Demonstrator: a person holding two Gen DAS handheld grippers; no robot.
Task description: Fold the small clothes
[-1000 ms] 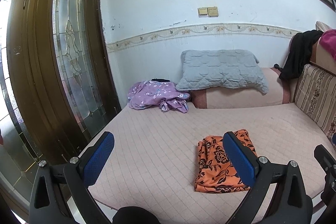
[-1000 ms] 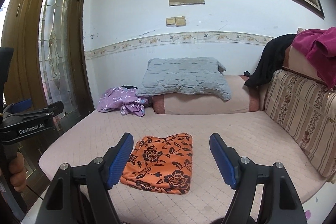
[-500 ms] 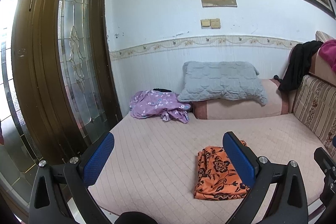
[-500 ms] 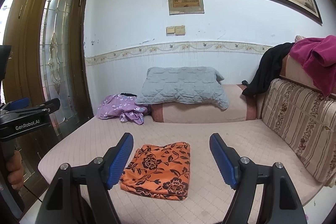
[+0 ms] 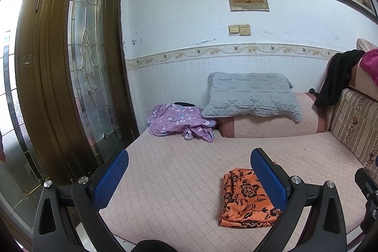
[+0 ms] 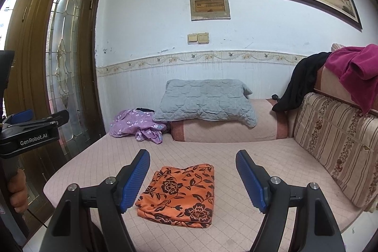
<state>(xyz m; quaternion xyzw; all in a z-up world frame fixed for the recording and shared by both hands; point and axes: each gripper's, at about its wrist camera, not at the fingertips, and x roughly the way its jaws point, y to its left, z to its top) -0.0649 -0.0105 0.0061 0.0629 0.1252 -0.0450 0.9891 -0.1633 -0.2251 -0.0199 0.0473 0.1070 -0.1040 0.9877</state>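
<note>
An orange garment with black flowers (image 6: 180, 195) lies folded flat on the pink quilted daybed (image 6: 212, 150), near its front edge. In the left wrist view the same orange garment (image 5: 245, 200) shows partly behind the right blue pad. My right gripper (image 6: 192, 162) hovers open above and short of it, with nothing between its fingers. My left gripper (image 5: 189, 162) is open too, held over the daybed (image 5: 179, 181) left of the garment. A crumpled purple flowered garment (image 6: 137, 125) lies at the back left corner; the left wrist view also has this purple garment (image 5: 177, 119).
A grey quilted pillow (image 6: 205, 100) rests on a pink bolster at the back. A striped cushion (image 6: 335, 138) lines the right side, with black and magenta clothes (image 6: 354, 70) draped above. A wooden glass door (image 5: 70, 77) stands left. A hand (image 6: 16, 190) holds the left gripper.
Both views have tilted upward a little, so the orange garment sits lower in each frame. Neither gripper has changed its opening, and the clothes lie where they were.
</note>
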